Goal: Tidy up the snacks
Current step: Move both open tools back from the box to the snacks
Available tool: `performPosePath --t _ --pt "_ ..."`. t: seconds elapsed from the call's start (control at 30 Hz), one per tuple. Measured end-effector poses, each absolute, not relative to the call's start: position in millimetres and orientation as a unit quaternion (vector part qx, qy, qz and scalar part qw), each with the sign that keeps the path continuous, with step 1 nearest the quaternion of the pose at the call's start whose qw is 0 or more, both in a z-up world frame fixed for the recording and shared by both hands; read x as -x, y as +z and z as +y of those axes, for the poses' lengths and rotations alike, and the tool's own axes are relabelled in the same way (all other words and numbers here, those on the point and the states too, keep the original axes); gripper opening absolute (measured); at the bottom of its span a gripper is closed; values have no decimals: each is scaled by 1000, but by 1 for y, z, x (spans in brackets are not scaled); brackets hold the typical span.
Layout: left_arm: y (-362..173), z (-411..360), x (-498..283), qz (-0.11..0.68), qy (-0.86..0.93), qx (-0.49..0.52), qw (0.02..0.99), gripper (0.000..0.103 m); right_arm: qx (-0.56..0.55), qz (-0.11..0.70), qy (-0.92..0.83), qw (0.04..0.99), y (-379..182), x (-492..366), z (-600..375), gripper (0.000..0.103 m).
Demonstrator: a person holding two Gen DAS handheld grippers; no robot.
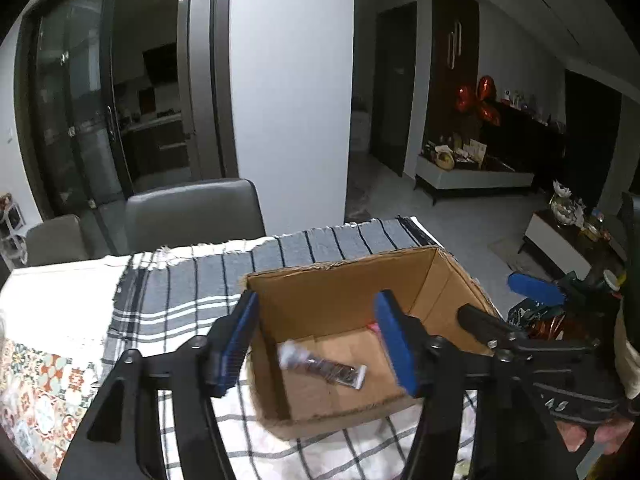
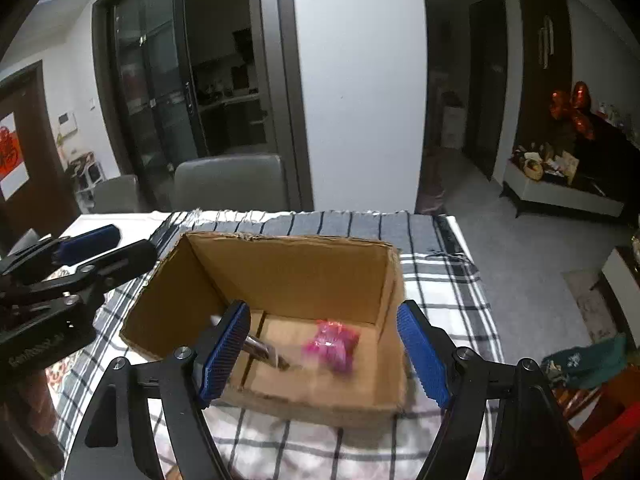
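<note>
Blue pads sit nearest in both views, and each gripper is spread wide with nothing between its fingers: the left gripper point(image 1: 320, 344) hangs over the near left part of the box point(image 1: 340, 280), and the right gripper point(image 2: 322, 354) hangs over the near edge of the same box. Just past the fingers, on the cardboard floor of the box, two snacks lie apart from each other: a long dark bar point(image 1: 322, 366) with pale ends, lying at a slant, and a pink packet point(image 2: 332, 346) more to the right. Both look blurred, so I cannot read any label, and I cannot tell whether they are at rest or just landing. The box stands open on a checked cloth point(image 2: 440, 280) that covers the table point(image 1: 56, 292). At the right edge of the left view, beside the box, some more wrappers point(image 1: 548, 320) show behind the right gripper, dark and shiny, but they are too hidden to count. Farther away stand grey chairs point(image 1: 192, 212), a white pillar point(image 1: 292, 80) and dark glass doors. In my judgement the task is partly done: two snacks are already in the box, and those wrappers at the right probably have to go in too. How many more are left, the pictures do not show. With both grippers empty, a next pick seems likely.
</note>
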State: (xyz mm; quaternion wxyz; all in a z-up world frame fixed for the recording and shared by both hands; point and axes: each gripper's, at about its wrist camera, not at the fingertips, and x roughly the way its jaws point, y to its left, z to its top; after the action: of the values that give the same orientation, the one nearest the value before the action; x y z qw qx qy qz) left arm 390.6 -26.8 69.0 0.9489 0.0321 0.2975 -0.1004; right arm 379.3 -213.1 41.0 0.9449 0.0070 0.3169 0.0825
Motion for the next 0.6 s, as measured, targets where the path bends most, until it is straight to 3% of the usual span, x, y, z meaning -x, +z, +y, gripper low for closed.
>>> performPosePath --t 0.3,0.6 --pt "83 -20 -322 268 -96 -37 958 73 -7 281 77 957 59 -318 -213 76" --pt "78 -24 -262 267 -105 -36 957 73 -16 260 73 963 58 -253 -217 76"
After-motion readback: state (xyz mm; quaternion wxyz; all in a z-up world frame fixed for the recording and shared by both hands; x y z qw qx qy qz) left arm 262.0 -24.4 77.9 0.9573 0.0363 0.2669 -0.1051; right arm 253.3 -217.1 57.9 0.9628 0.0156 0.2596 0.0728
